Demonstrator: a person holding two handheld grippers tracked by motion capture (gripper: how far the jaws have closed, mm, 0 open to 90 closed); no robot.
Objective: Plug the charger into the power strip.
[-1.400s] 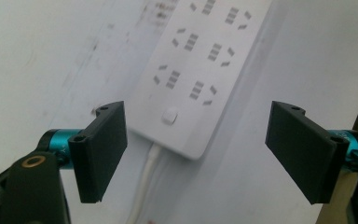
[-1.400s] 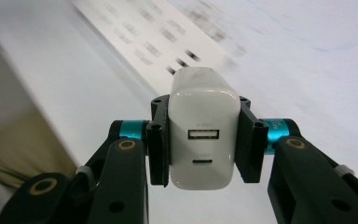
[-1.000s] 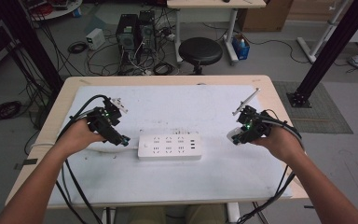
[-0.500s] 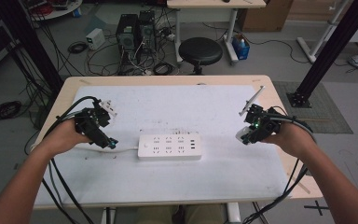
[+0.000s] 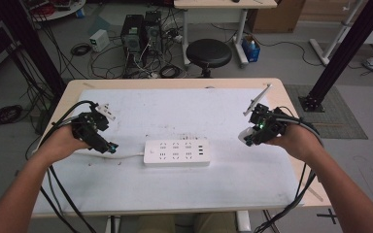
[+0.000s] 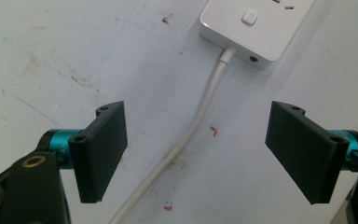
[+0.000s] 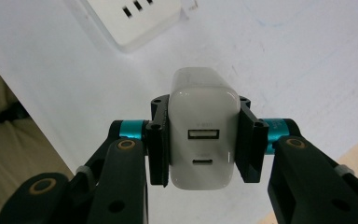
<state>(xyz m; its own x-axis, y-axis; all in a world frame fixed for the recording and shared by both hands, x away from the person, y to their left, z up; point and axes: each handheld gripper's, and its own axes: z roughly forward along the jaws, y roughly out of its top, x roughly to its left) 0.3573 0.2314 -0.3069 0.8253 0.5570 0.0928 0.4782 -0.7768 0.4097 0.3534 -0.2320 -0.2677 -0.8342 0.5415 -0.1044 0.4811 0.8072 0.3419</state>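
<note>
A white power strip (image 5: pixel 176 152) lies in the middle of the white table top (image 5: pixel 175 189), its white cord (image 6: pixel 193 128) running off to the left. My left gripper (image 5: pixel 110 147) hovers open just left of the strip, over the cord, which passes between its wide-apart jaws (image 6: pixel 196 154). The strip's switch end (image 6: pixel 254 25) shows ahead of them. My right gripper (image 5: pixel 246 136) is to the right of the strip, shut on a white USB charger (image 7: pixel 204 128) whose two ports face the camera. A corner of the strip (image 7: pixel 133 18) lies beyond it.
A thin white stick (image 5: pixel 257 99) lies at the table's back right, and a small white piece (image 5: pixel 106 110) sits at the back left. Behind the table stand a black stool (image 5: pixel 209 52), computer towers (image 5: pixel 138 31) and tangled cables on the floor.
The left gripper has drifted slightly left and down along the cord. The right gripper with the charger has shifted a little toward the right; the strip has not moved.
</note>
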